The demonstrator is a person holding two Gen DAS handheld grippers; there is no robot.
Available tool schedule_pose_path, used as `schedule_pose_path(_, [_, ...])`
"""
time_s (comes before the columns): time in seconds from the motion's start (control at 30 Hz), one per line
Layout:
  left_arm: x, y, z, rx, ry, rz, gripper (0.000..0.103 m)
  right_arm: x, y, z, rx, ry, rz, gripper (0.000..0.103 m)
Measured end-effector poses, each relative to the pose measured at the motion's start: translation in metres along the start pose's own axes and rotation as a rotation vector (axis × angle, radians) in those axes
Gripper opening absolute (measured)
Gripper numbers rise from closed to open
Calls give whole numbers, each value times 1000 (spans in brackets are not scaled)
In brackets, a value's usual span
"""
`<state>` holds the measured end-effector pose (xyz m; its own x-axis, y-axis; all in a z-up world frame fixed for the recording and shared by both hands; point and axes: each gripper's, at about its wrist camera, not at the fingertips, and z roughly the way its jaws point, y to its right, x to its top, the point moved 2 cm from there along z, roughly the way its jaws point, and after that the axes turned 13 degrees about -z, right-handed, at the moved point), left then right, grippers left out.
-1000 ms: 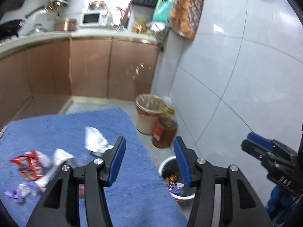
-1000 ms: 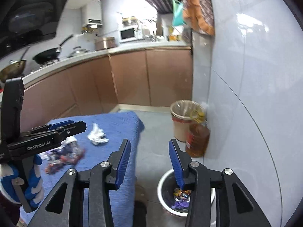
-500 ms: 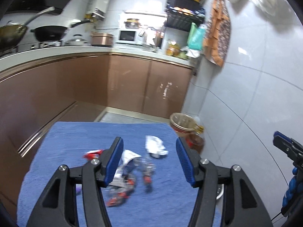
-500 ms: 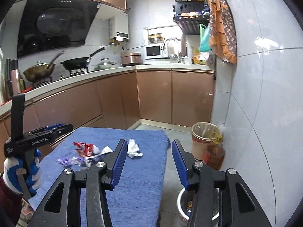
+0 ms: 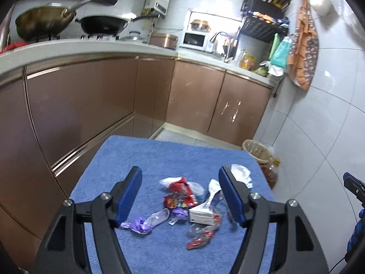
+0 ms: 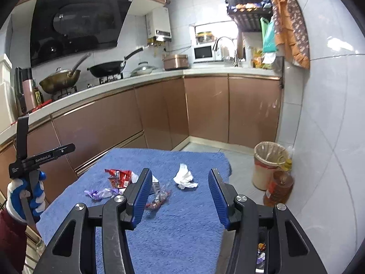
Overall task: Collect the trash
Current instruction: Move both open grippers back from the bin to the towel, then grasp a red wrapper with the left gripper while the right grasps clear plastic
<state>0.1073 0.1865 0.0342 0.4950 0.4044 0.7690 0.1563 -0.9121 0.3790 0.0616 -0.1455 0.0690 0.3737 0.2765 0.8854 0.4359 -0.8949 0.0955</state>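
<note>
A second ago my left gripper [image 5: 180, 193] looked down past the table edge at the white bin on the floor; now it has swung back over the blue towel [image 5: 146, 157] and the wrapper pile lies straight ahead between its fingers. Its jaws are opening with nothing between them, so I judge one piece has just gone into the bin and the next pick is starting. My right gripper [image 6: 180, 197] has lifted its view from the bin to the towel too; its jaws are parted and opening slightly, also bare. The trash left: a red wrapper [image 5: 180, 199] dead ahead of the left gripper, a purple wrapper [image 5: 139, 223] toward its left finger, a white packet [image 5: 202, 215] and a crushed red-and-clear wrapper [image 5: 200, 237] toward its right finger, and a crumpled tissue [image 6: 184, 178] apart from the rest, ahead of the right gripper. The bin [image 6: 261, 251] is only a sliver behind my right gripper's right finger. Room is good: bare towel lies all round the pile, and the far and right towel edges are well clear of it. Beyond the right edge stand a lined basket [image 6: 269, 166] and an oil bottle [image 6: 277, 188] against the tiled wall, so any carry to the bin should stay short of them.
</note>
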Motion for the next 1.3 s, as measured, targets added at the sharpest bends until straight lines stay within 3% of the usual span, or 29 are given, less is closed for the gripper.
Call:
schedule_pose_path(0.33, [-26,-20,97,9,-174,0,68,-23,0,88,82,-154,50,49])
schedule_pose_path(0.63, [-43,-23,157,-1,-255,30,66,-48,-22,177,195,-305,66,50])
schedule_pose_path(0.8, [-50,-26,175,-27,-296,32,43,-60,-41,221,250,-377,65,50])
schedule_pose_path(1.13, [-56,-27,180,-77,-310,33,13,-86,-50,267,297,-472,114,50])
schedule_pose_path(1.3, [-57,-24,175,-89,-301,27,7,-90,-51,270,312,-469,125,24])
